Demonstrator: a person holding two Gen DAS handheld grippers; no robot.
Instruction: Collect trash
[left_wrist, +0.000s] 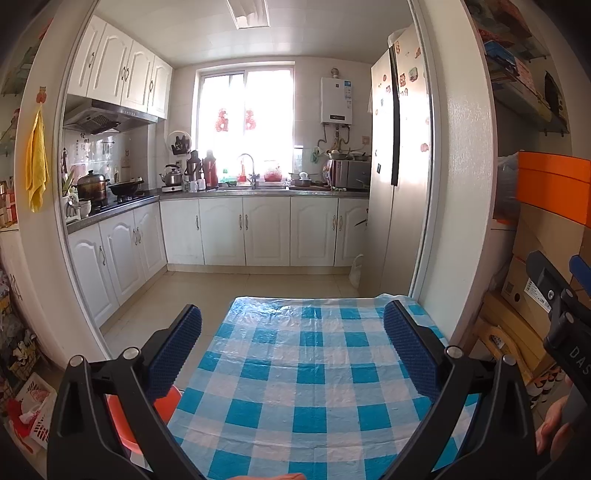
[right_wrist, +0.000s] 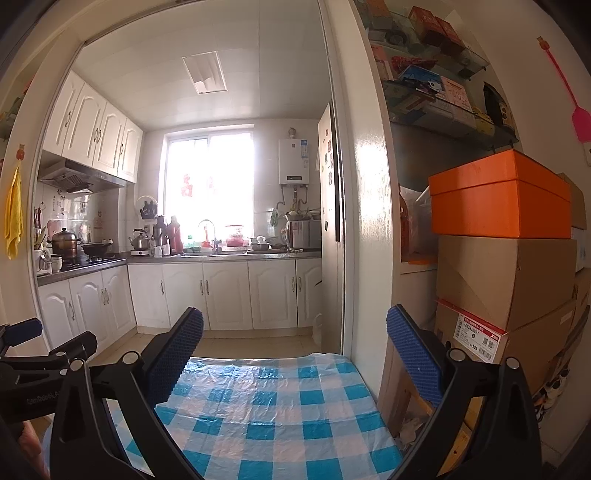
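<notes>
Trash unseen; both grippers' jaws gape wide over tablecloth (left_wrist: 295, 369)

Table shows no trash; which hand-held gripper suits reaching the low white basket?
Left hand-held gripper, likely: open, and the white basket lies low on its left; the right view misses it.

A blue-checked tablecloth (left_wrist: 306, 373) lies below the claw; an orange box (right_wrist: 498, 195) tops cardboard boxes (right_wrist: 506, 280) to its right.
</notes>
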